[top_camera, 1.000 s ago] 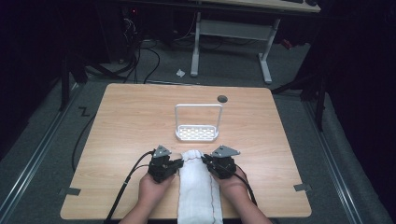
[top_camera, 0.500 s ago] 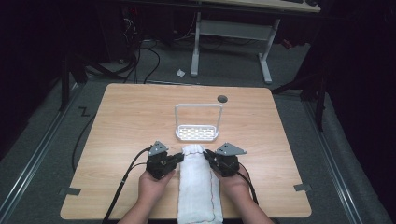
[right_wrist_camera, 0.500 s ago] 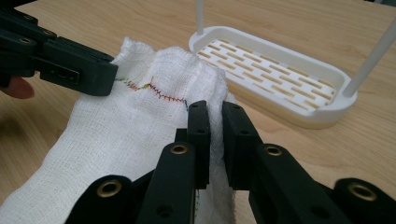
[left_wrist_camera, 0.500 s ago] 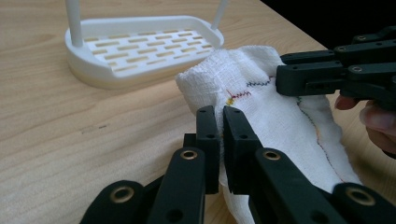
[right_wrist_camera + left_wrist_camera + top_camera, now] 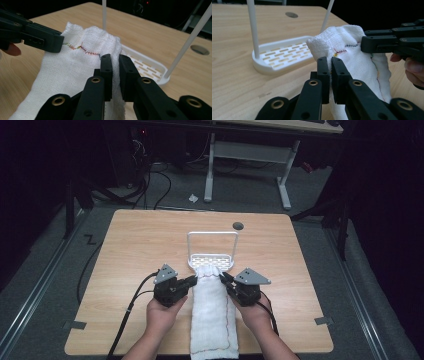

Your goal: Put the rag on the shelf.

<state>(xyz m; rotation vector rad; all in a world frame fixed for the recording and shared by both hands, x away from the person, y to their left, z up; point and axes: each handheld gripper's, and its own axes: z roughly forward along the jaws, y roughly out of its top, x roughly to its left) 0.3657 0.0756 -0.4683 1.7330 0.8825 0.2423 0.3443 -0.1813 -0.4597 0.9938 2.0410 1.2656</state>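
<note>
White towel [image 5: 212, 315] is laid lengthwise on the near-centre of the wooden table [image 5: 140, 245], near end hanging at the table's near edge, far end lifted off the surface. Far end sits just in front of the white rack [image 5: 212, 261], touching or slightly overlapping its slotted base; exact contact cannot be told from the high view.

Left gripper [image 5: 192, 281] is clamped on the far left corner of the towel. In the left gripper view the jaws are closed with cloth pinched between them [image 5: 329, 75], and towel fabric [image 5: 352, 50] is bunched up just beyond the tips. Coloured stitching is seen along the towel hem.

Right gripper [image 5: 226, 279] is clamped on the far right corner. In the right gripper view the jaws are closed on a fold of cloth [image 5: 115, 75], with the towel [image 5: 75, 65] draped away to the left and down.

Both grippers are held at similar height, tips angled inward toward each other, towel width stretched between them. Each is held by a hand coming in from the near edge, left hand [image 5: 162, 312] and right hand [image 5: 257, 312].

Rack is placed at table centre, thin upright wire frame rising from its base. A dark round grommet [image 5: 238, 226] is set in the table beyond the rack, to the right.
</note>
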